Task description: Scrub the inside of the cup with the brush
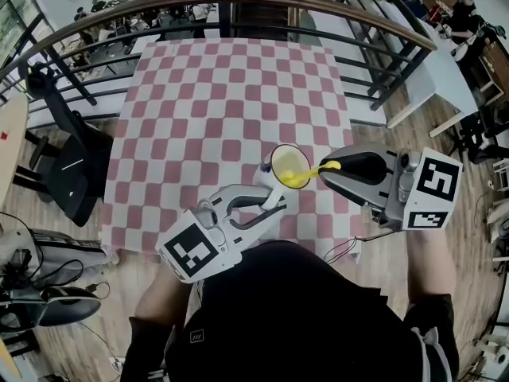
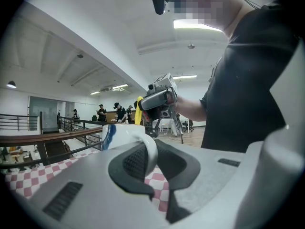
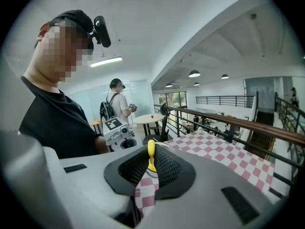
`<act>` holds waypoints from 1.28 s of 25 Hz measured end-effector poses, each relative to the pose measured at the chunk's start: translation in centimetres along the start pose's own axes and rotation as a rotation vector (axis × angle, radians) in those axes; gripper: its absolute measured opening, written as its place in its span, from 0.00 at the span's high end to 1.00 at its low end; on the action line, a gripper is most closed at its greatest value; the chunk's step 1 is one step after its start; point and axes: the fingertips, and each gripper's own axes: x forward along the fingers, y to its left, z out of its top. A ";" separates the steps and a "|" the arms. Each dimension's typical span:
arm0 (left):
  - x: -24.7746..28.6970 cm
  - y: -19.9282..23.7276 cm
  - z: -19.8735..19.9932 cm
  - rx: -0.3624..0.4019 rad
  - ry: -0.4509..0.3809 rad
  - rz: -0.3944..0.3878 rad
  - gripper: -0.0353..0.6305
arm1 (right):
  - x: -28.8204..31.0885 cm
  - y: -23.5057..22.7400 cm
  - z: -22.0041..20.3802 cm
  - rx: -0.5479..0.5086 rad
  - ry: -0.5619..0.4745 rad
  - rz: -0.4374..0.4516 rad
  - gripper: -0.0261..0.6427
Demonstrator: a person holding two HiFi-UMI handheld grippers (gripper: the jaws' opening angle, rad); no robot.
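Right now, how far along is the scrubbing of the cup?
Done: the left gripper grips the white handled cup, the right gripper the slim yellow brush. In hand: the brush head is inside the cup. Left: finishing the scrub and withdrawing; cleanliness cannot be judged.

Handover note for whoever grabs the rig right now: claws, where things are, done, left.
Left claw: shut on the handle of the white cup, with the cup's mouth turned toward the person.
Right claw: shut on the handle of the yellow brush.
Where: the cup is over the near part of the checked table. The brush head is inside the cup.
Done: both items are gripped and the brush is inserted.
Left: scrub the inside. How much has been scrubbed cannot be told from here.
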 end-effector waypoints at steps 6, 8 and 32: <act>0.6 -1.0 0.3 0.018 -0.003 -0.024 0.89 | 2.0 1.0 -0.6 0.038 -0.015 0.069 0.90; 0.7 -1.0 0.1 0.020 0.007 -0.022 0.89 | 2.2 1.1 -0.2 0.032 -0.043 0.074 0.90; 0.0 -0.2 0.0 -0.014 0.015 0.024 0.89 | 2.4 -0.9 -1.0 -0.105 0.049 -0.080 0.90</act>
